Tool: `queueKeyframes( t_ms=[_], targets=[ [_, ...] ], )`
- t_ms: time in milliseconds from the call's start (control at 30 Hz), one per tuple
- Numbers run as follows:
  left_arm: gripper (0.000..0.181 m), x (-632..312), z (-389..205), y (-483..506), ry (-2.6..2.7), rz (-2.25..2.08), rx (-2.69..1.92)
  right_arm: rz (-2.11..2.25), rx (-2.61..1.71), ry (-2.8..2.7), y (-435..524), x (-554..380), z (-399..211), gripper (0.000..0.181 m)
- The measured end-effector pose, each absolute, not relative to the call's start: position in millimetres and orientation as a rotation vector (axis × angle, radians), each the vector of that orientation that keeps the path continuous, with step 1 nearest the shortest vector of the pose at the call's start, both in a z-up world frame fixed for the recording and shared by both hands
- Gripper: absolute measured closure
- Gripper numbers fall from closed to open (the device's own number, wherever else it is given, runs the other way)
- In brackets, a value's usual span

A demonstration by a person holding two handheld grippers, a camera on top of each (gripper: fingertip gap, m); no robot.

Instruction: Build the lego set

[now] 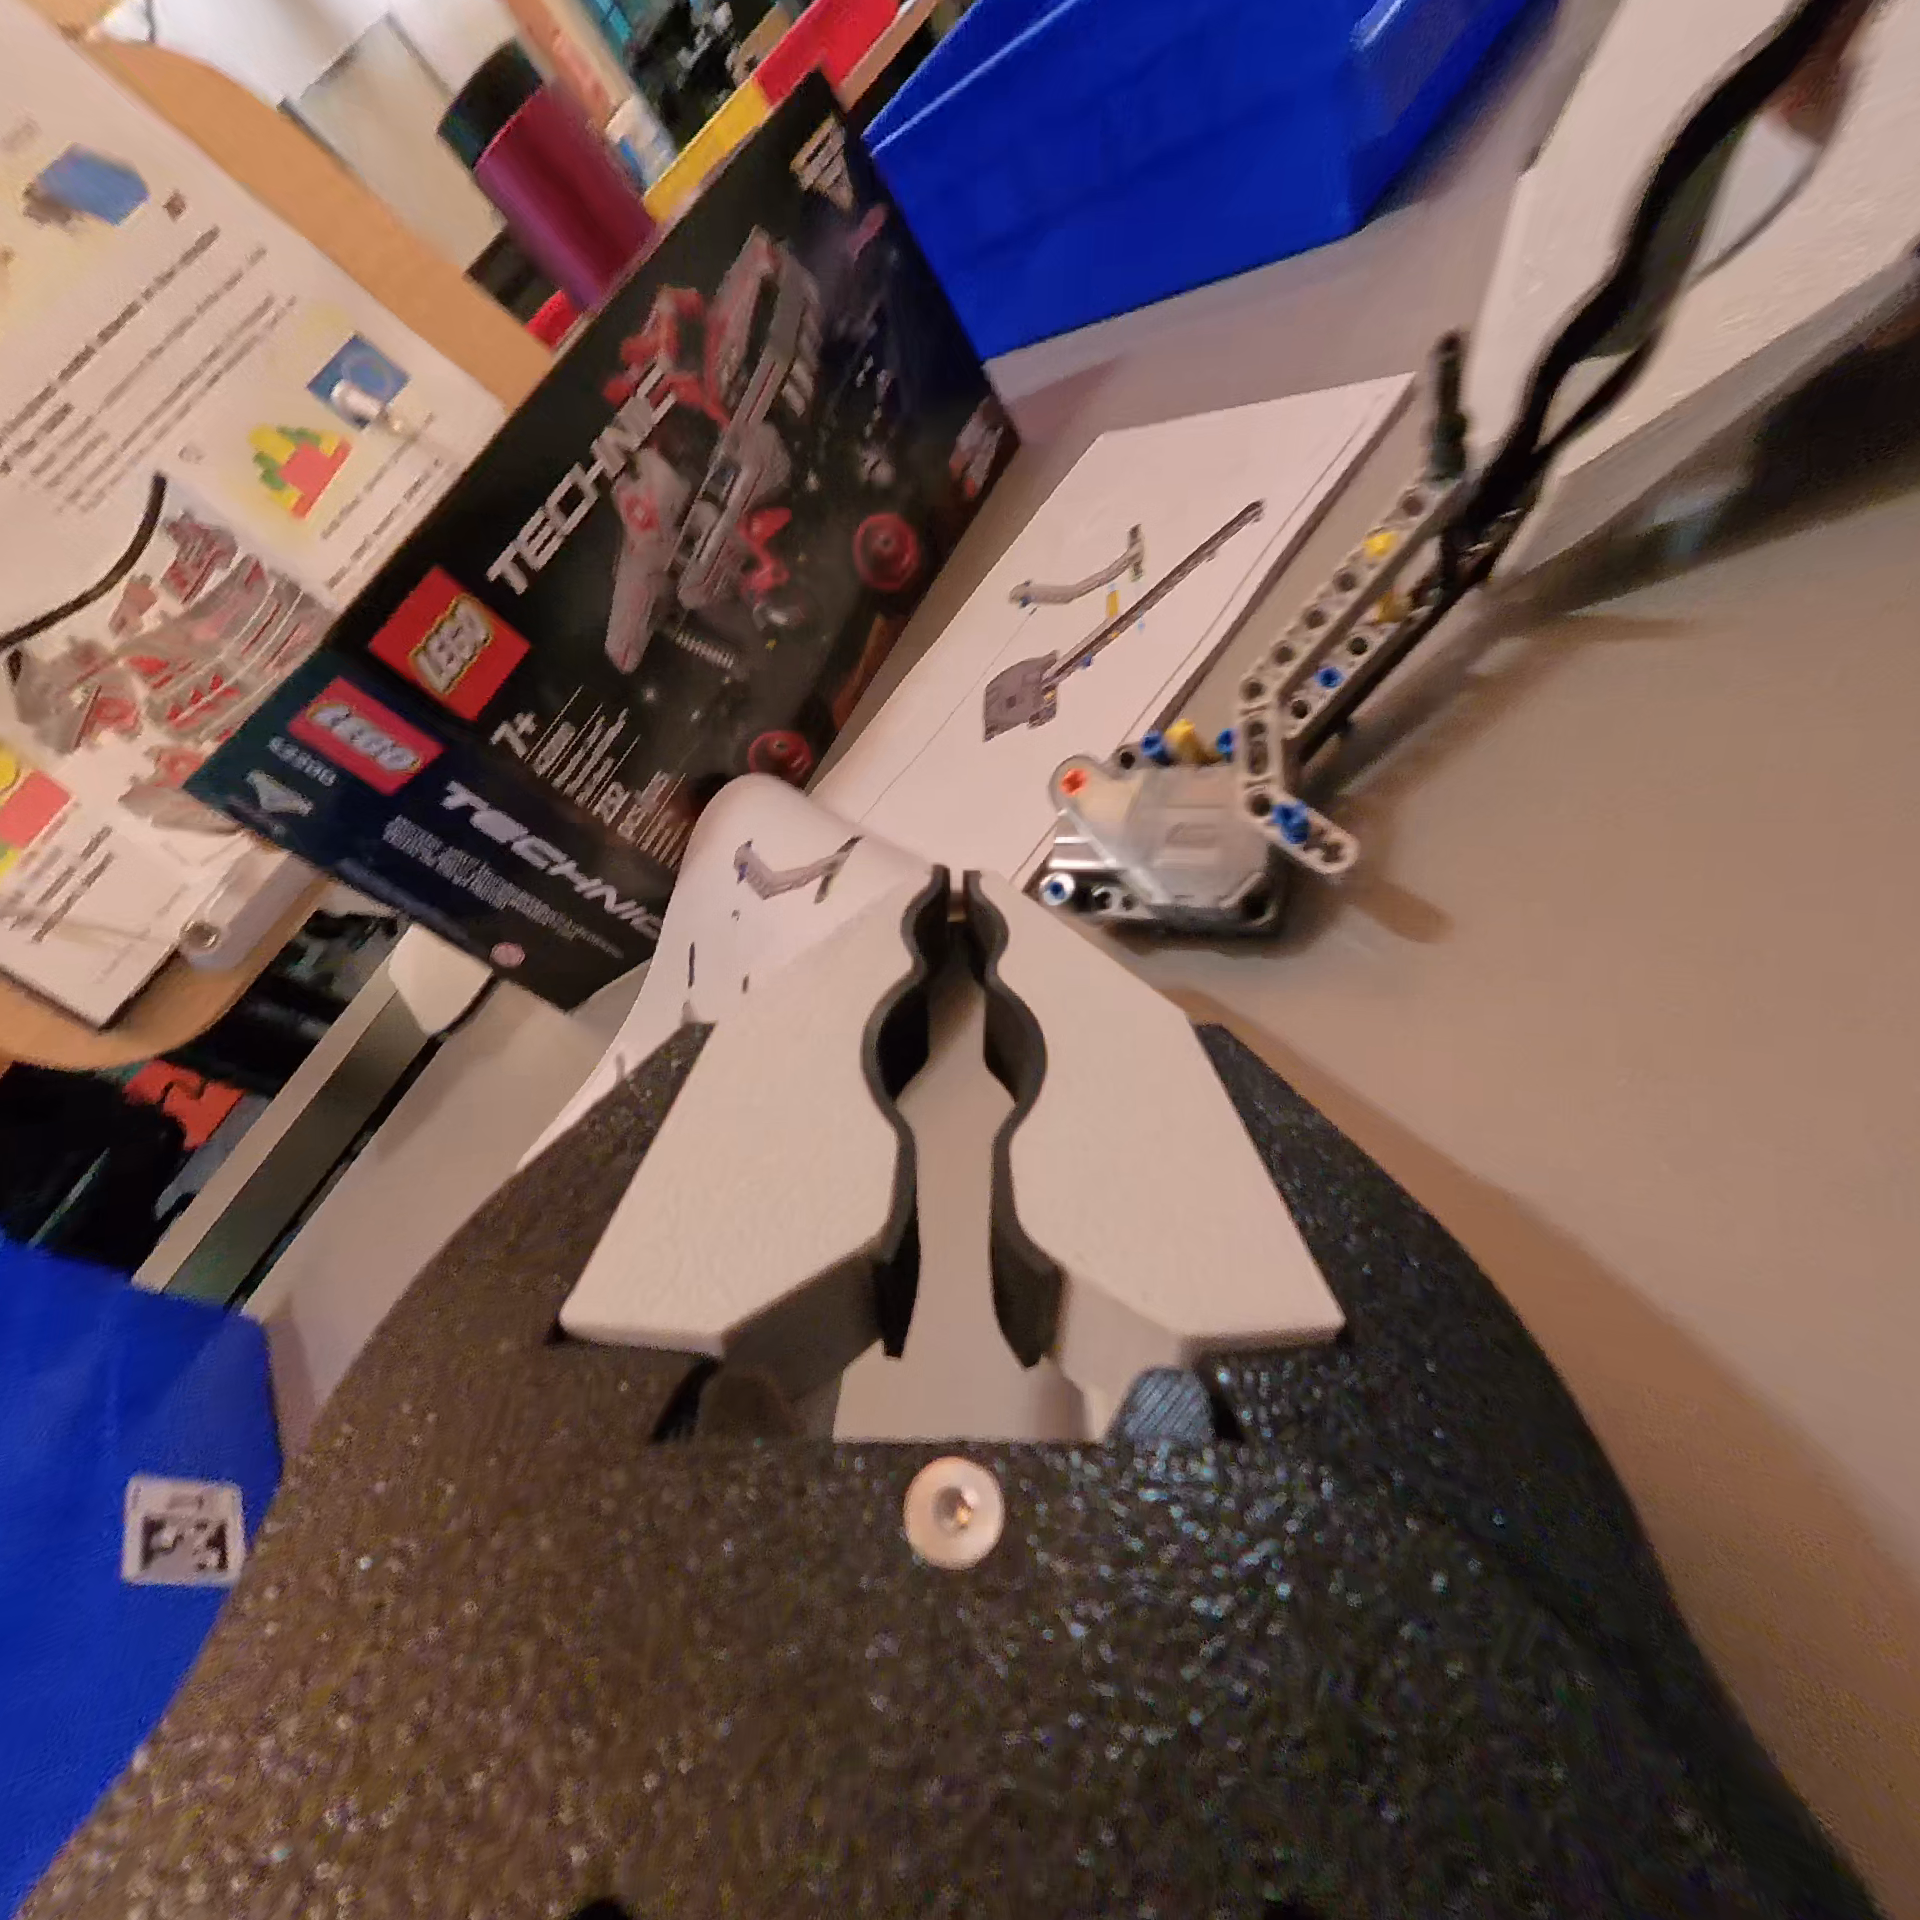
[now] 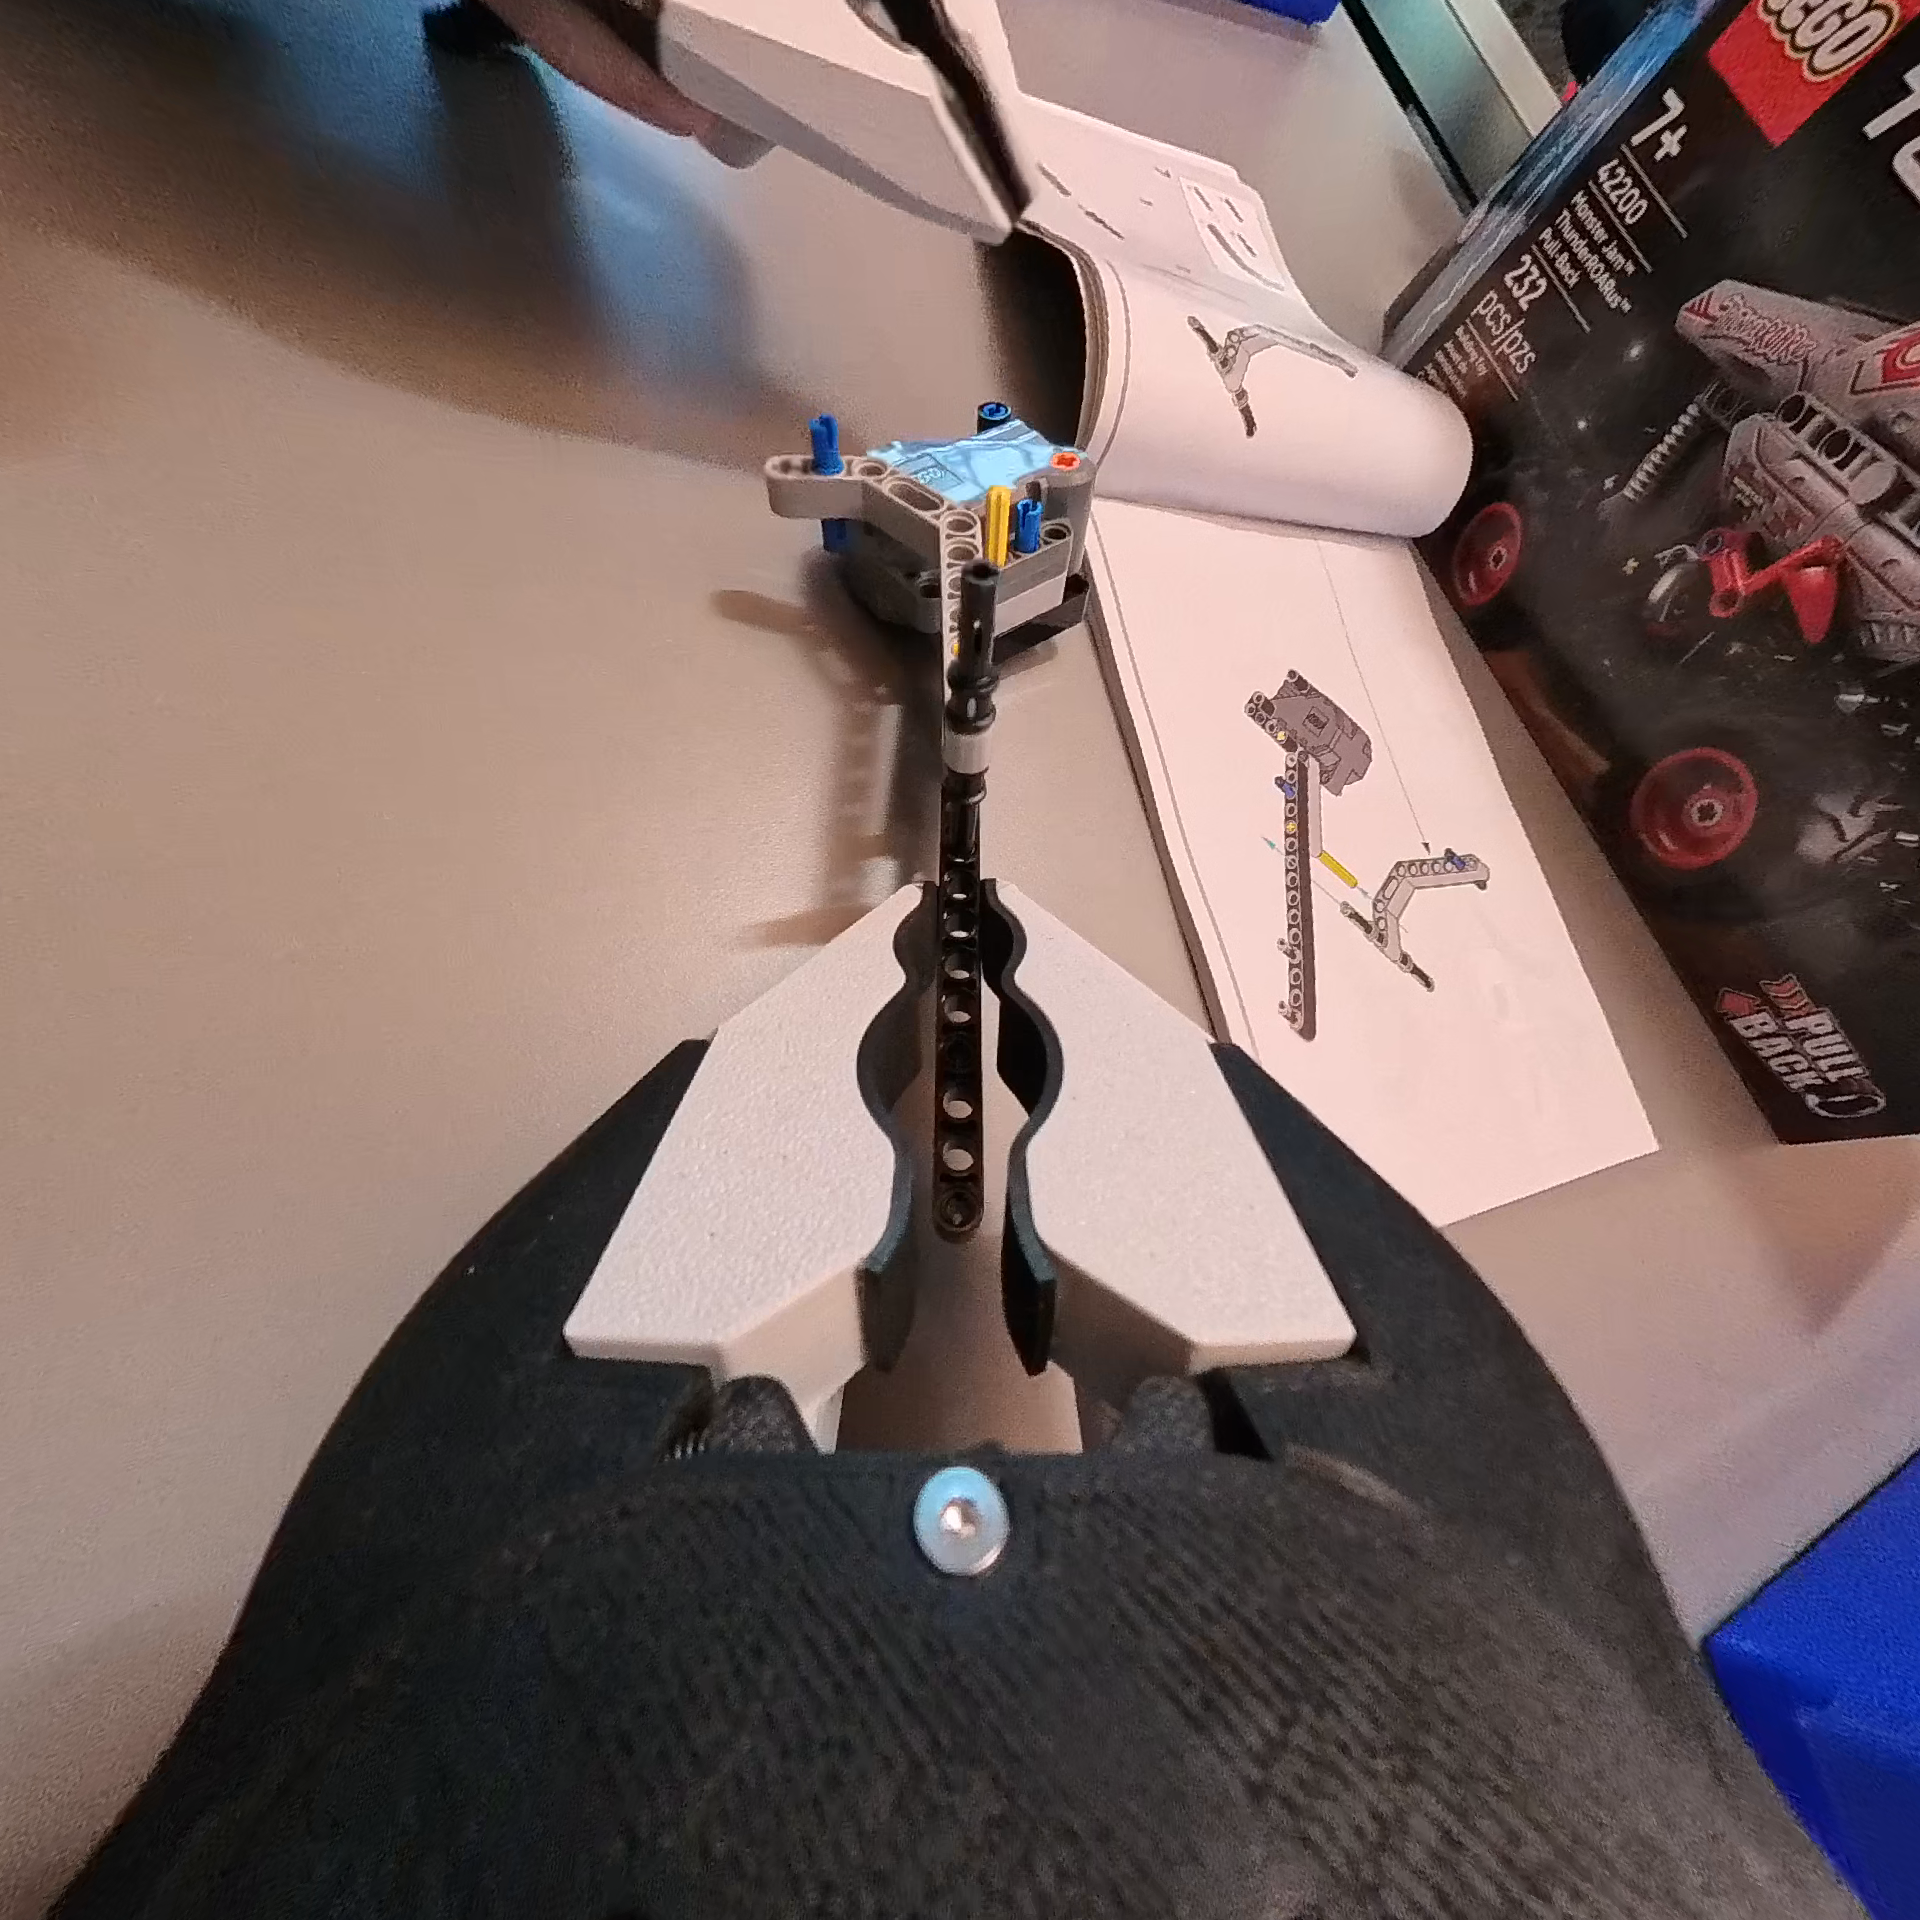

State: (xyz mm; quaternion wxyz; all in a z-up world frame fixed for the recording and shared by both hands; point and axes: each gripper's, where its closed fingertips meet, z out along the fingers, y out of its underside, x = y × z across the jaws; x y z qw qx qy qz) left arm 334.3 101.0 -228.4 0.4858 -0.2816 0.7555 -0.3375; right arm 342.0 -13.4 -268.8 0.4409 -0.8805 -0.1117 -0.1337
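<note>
Right wrist view: lego assembly (image 2: 940, 520) stands on the tabletop (image 2: 364, 831), far of the right gripper (image 2: 961, 904). A long beam (image 2: 958, 1039) runs from between that gripper's jaws out to the assembly. Instruction booklet (image 2: 1351, 831) lies open just right of the assembly; lego box (image 2: 1714, 520) stands right of the booklet. Left gripper (image 2: 997, 223) hangs over the booklet's far page.

Left wrist view: a storage bin (image 1: 1143, 177) sits far of the booklet (image 1: 1143, 582).
</note>
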Motion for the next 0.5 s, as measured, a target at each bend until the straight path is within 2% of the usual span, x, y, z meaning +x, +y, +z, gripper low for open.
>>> queueKeyframes(
  t_ms=[333, 500],
  targets=[
    [0.180, 325.2, -209.2, 69.9, 1.860, -0.930, -0.564, -0.208, -2.200, -0.101, -14.3, 346.8, -265.9, 0.176],
    [0.159, 321.0, -206.7, 26.6, 2.107, -0.952, -0.429, -0.196, -2.204, -0.088, -14.8, 347.0, -266.2, 0.177]
  ],
)
